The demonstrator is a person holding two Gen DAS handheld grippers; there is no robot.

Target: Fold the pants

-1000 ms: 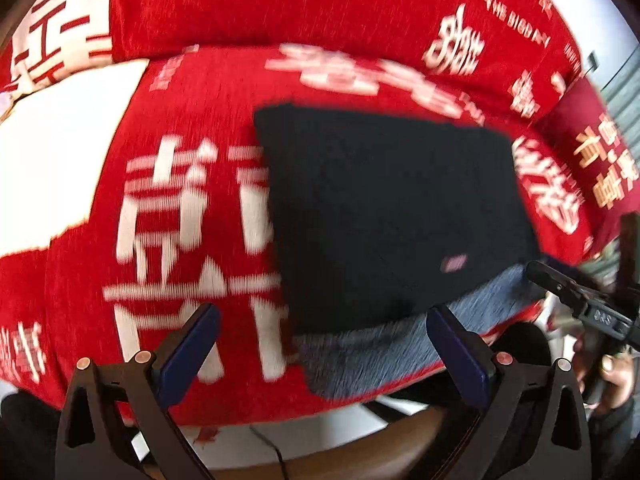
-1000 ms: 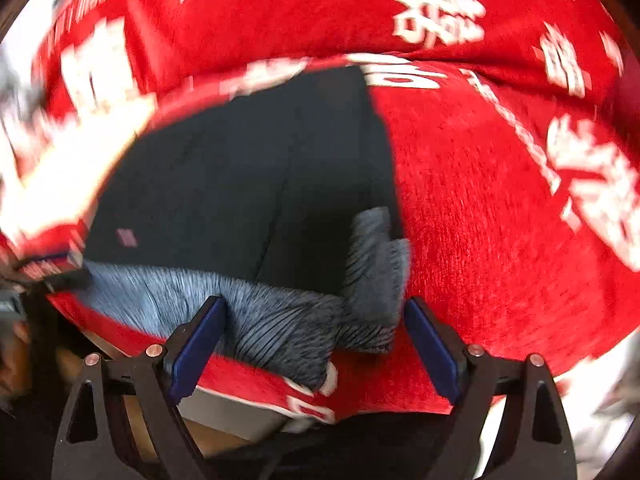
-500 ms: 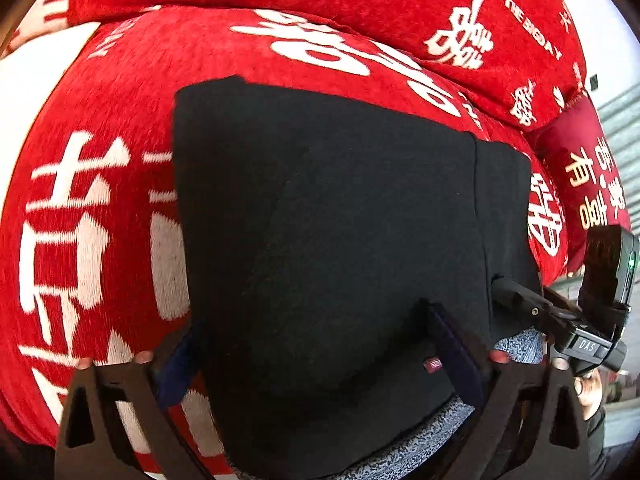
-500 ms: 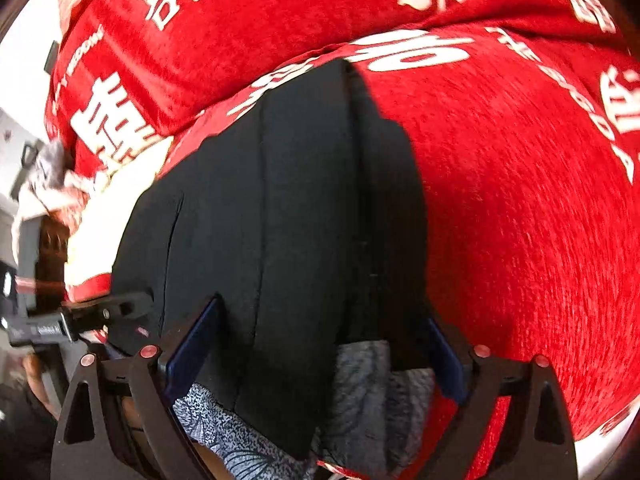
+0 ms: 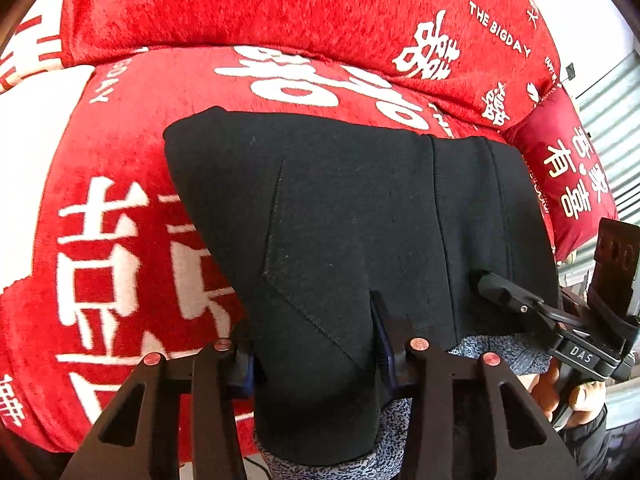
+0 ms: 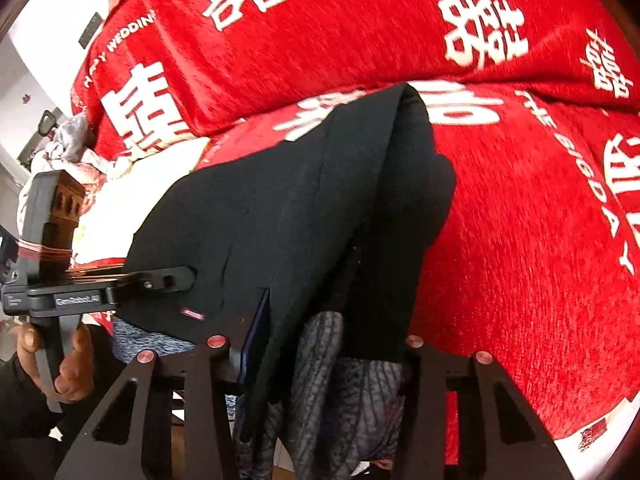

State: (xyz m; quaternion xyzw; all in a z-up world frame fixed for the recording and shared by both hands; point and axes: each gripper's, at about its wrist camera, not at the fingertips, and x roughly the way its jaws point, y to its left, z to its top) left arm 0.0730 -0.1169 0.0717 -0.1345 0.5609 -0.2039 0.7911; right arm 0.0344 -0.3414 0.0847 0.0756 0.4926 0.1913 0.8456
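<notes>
Black pants [image 5: 360,232] lie on the seat of a red sofa cover [image 5: 120,240] printed with white characters, their near edge overhanging the front, where a grey patterned lining [image 6: 332,380] shows beneath. The left gripper [image 5: 316,344] has just been closing and now clamps the near edge of the pants, cloth bunched between its jaws. The right gripper [image 6: 332,344] has likewise been closing and grips the neighbouring stretch of the same edge, black cloth and grey lining gathered together; the left view shows it at the right, held by a hand [image 5: 568,392]. Judged step: both near corners taken, ready to be carried over toward the sofa back. Risks: each grip may hold only the top layer, so that the lower layer stays behind and the fold comes out uneven; unequal travel of the two grippers would skew the crease; the plush cover may drag the cloth and wrinkle it.
</notes>
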